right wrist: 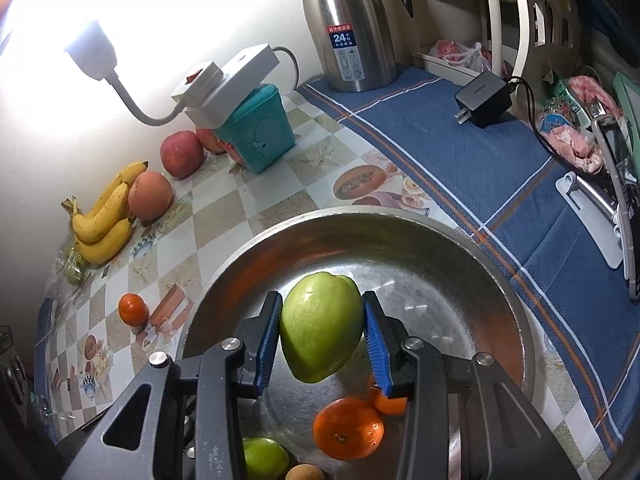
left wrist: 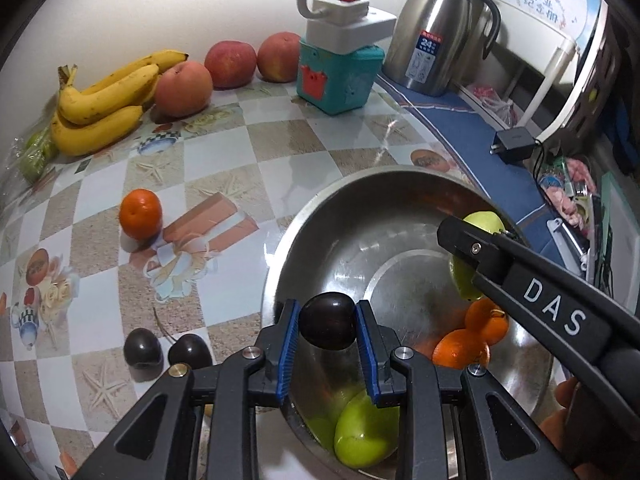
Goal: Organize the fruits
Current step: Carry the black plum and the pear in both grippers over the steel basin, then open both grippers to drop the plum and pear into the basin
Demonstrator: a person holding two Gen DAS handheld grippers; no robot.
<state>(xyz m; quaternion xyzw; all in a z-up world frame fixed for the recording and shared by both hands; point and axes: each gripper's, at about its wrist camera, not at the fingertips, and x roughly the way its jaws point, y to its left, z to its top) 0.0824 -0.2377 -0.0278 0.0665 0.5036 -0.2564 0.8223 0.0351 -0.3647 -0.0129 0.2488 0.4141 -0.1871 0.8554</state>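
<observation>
Over steel bowl (right wrist: 500, 292): left gripper (left wrist: 327, 326) clenched on glossy dark plum (left wrist: 328, 321); right gripper (right wrist: 322, 340) grasping smooth green fruit (right wrist: 321, 326).

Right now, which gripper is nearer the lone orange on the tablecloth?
Left. The left gripper, holding a dark plum, is beside the bowl's rim nearest the orange; the right gripper sits over the bowl, farther off.

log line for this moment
left gripper: shut on dark plum | right gripper: shut on green fruit | both over steel bowl
</observation>
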